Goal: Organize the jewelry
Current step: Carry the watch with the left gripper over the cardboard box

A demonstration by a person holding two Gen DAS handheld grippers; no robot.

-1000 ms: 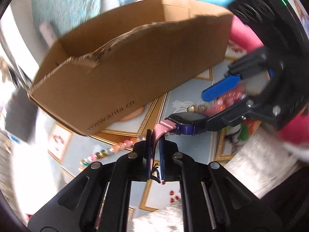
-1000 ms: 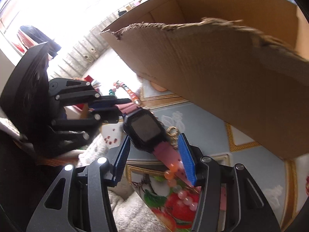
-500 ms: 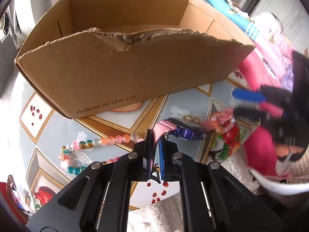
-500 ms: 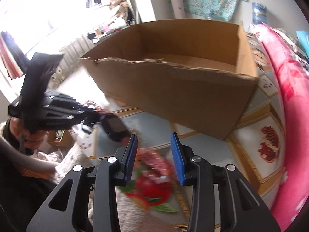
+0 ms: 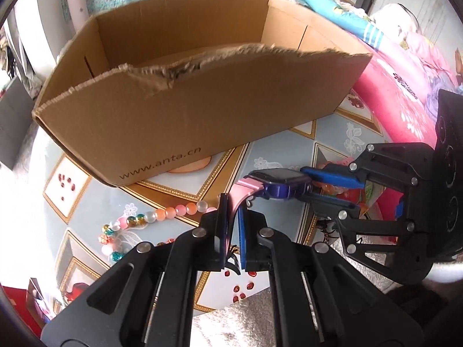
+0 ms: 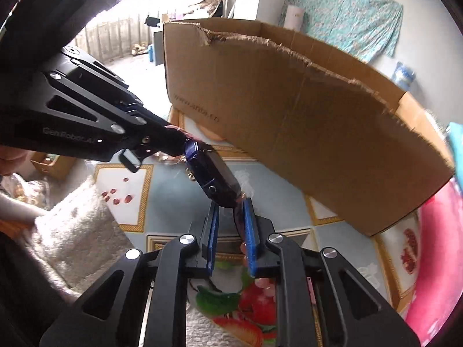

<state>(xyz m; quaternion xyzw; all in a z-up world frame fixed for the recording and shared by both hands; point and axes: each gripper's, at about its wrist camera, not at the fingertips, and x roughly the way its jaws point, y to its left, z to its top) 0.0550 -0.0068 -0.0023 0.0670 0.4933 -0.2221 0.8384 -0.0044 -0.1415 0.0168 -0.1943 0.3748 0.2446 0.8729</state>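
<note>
Returning from its swing aside, the right gripper (image 6: 230, 231) had just been closing on the far strap of the purple smartwatch with pink strap (image 5: 277, 183). The left gripper (image 5: 233, 231) stayed clamped on the near strap, suspending it before the torn brown cardboard box (image 5: 202, 115).

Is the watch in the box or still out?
Out. The watch hangs above the table, in front of the box, held between both tools.
</note>
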